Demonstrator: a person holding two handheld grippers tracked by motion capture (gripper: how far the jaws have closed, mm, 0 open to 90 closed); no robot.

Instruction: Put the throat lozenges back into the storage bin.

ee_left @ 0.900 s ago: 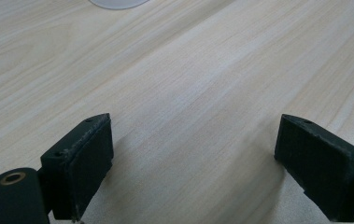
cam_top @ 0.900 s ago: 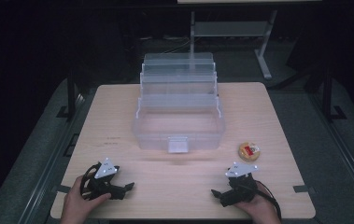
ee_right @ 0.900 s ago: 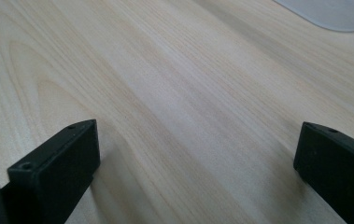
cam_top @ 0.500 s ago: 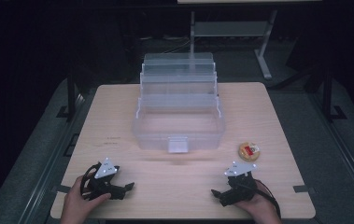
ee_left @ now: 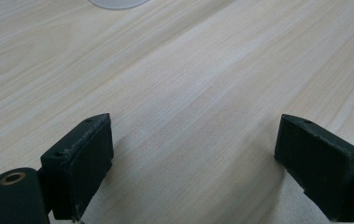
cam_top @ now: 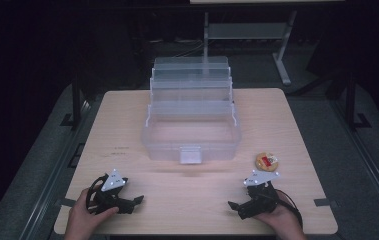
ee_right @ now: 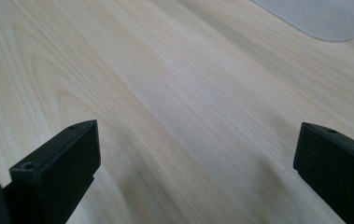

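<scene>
High view gives me the whole layout: a clear plastic organiser box (cam_top: 192,120) with stepped tiers stands mid-surface, its lowest tray toward me with a small latch at the front. I see nothing inside the trays, though the plastic is clear and the light dim, so I cannot be sure. A small round orange-and-red item (cam_top: 267,160) lies on the wooden surface (cam_top: 127,115) just off the box's front right corner; too small to identify.

The left gripper (cam_top: 133,202) rests near the front edge at left, the right gripper (cam_top: 235,207) near the front edge at right, well apart, each in a hand and pointing inward. The round item sits near the right gripper, just beyond its grey plate, not touching.

The gripper views add what the high view lacks — jaw spacing. Left gripper view: jaws stand wide, bare wood grain between them, with a pale curved edge of plastic at the top. Right gripper view: jaws equally wide, nothing between them — a corner of clear plastic at upper right.
</scene>
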